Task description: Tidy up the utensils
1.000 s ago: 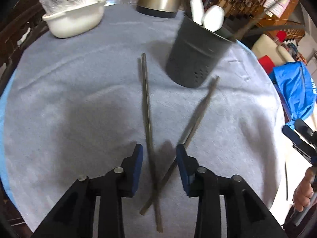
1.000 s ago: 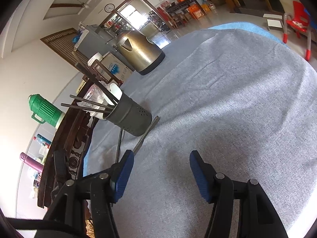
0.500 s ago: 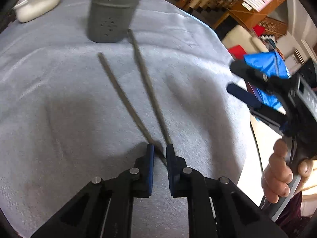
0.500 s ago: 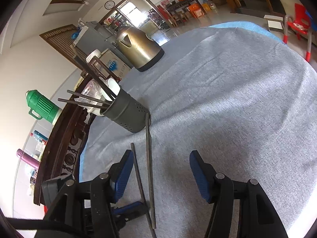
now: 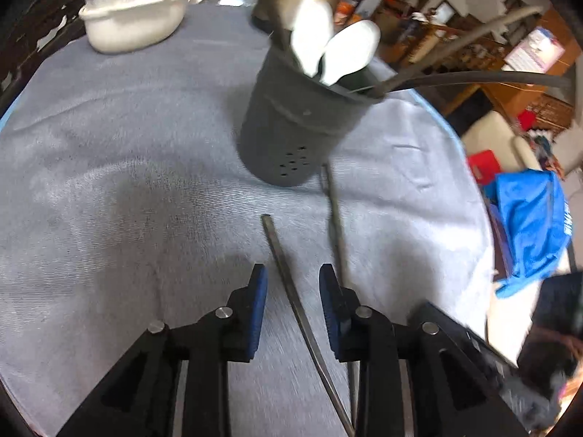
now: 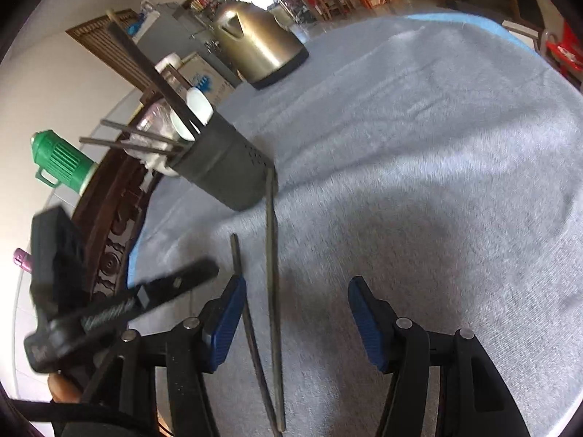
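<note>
Two dark chopsticks lie on the grey tablecloth in front of a dark grey perforated utensil holder [image 5: 302, 123]. One chopstick [image 5: 291, 291] runs between the open fingers of my left gripper [image 5: 293, 298]; the other chopstick [image 5: 335, 218] lies just right of it, its far tip near the holder's base. The holder has white spoons [image 5: 335, 51] and chopsticks in it. In the right wrist view the holder [image 6: 226, 171] stands at left, both chopsticks [image 6: 271, 273] lie between the open fingers of my right gripper [image 6: 297, 313], and the left gripper's body [image 6: 120, 309] shows at lower left.
A white bowl [image 5: 135, 22] with a plastic bag and a brass kettle [image 6: 258, 47] stand at the back of the round table. A green thermos [image 6: 62, 164] stands beyond the edge. A blue cloth [image 5: 528, 225] lies off the table at right.
The left gripper was closed around the chopsticks and has opened; the chopsticks now lie nearly parallel instead of crossed. The right gripper has come closer over them.
</note>
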`<control>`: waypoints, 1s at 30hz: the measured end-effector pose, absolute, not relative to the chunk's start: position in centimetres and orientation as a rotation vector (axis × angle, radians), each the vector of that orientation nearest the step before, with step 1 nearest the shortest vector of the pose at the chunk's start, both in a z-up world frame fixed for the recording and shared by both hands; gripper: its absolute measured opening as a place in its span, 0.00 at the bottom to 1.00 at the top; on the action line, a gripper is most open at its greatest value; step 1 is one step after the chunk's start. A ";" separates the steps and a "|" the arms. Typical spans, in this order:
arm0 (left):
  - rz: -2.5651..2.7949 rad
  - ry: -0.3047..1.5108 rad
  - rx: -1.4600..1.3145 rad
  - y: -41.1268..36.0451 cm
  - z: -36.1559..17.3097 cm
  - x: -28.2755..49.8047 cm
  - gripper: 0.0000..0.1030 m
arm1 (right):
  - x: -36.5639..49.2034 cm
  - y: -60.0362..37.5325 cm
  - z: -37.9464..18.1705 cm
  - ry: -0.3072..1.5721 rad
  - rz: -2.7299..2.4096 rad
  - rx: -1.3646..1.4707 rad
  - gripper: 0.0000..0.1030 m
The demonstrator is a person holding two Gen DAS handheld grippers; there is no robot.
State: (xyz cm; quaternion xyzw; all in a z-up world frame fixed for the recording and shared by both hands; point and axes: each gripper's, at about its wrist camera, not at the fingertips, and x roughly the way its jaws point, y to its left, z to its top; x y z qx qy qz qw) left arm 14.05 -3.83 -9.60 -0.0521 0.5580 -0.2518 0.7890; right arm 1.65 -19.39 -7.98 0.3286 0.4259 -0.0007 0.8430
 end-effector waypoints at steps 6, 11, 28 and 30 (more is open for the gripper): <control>-0.516 1.180 -0.059 -4.7 -10.8 14.4 0.10 | 1.4 -19.2 -8.7 0.917 -0.004 0.693 0.58; -0.531 1.150 0.032 -3.5 -9.9 14.0 0.03 | 2.3 -17.6 -8.5 0.957 0.039 0.637 0.58; -0.583 1.207 -0.058 -1.3 -8.0 14.6 0.29 | 1.6 -14.0 -8.3 1.100 -0.085 0.219 0.08; -0.567 1.215 -0.041 -1.9 -8.5 14.5 0.30 | 0.7 -14.7 -8.3 1.119 -0.067 0.247 0.08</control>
